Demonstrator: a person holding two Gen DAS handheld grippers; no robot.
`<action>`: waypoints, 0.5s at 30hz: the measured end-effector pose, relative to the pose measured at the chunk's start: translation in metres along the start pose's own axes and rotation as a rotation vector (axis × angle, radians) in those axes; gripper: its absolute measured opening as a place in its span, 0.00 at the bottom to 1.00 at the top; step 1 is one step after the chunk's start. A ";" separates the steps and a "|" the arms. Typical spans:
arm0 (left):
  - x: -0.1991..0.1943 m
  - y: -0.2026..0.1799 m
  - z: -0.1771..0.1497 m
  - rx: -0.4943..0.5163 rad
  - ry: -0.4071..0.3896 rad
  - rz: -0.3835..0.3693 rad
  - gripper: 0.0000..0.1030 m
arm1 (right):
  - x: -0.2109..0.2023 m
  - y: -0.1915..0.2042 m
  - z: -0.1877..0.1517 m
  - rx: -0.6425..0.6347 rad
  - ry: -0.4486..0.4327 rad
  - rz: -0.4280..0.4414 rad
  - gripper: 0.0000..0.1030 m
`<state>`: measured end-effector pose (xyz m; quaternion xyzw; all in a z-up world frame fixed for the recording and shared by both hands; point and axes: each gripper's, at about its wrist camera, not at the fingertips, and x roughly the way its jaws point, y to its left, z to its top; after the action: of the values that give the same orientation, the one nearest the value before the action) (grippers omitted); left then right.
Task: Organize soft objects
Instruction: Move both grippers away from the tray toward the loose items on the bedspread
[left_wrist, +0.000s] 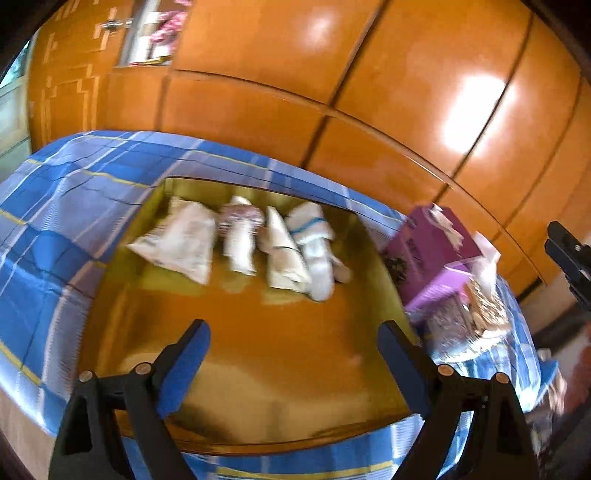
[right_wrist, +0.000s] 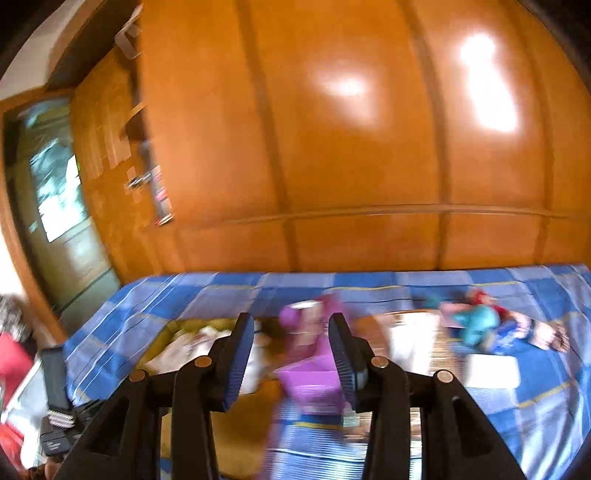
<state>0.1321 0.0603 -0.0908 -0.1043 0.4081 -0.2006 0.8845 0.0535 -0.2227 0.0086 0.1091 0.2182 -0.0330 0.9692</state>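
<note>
hovering over the tray (left_wrist: 258, 354), left gripper (left_wrist: 291, 350) wide open, empty. right gripper (right_wrist: 291, 354) half open, apparently empty. four rolled cloths (left_wrist: 236, 243) line the tray's far side. judgement: lower squarely onto one roll, pinch mid-length.

Bright daylight; two white glare patches on glossy wardrobe doors (right_wrist: 369, 147); heavy motion blur below them; fisheye bending, dark corners.

Backdrop: glossy orange-brown wooden wardrobe (right_wrist: 351, 147) spanned the wall, two bright light patches glaring on its panels | Foreground: blue plaid bedsheet (left_wrist: 55, 229) covered the bed | Far left: doorway (right_wrist: 59, 206) showed daylight.
</note>
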 end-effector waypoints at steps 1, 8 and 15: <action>0.001 -0.005 0.000 0.010 0.008 -0.010 0.92 | -0.004 -0.016 0.001 0.020 -0.006 -0.031 0.41; 0.007 -0.044 -0.004 0.109 0.041 -0.042 0.95 | 0.007 -0.140 -0.023 0.199 0.126 -0.254 0.44; 0.016 -0.076 -0.014 0.182 0.093 -0.050 0.96 | 0.063 -0.237 -0.089 0.355 0.404 -0.315 0.44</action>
<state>0.1108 -0.0157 -0.0841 -0.0244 0.4261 -0.2635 0.8651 0.0469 -0.4343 -0.1438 0.2461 0.4116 -0.1980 0.8549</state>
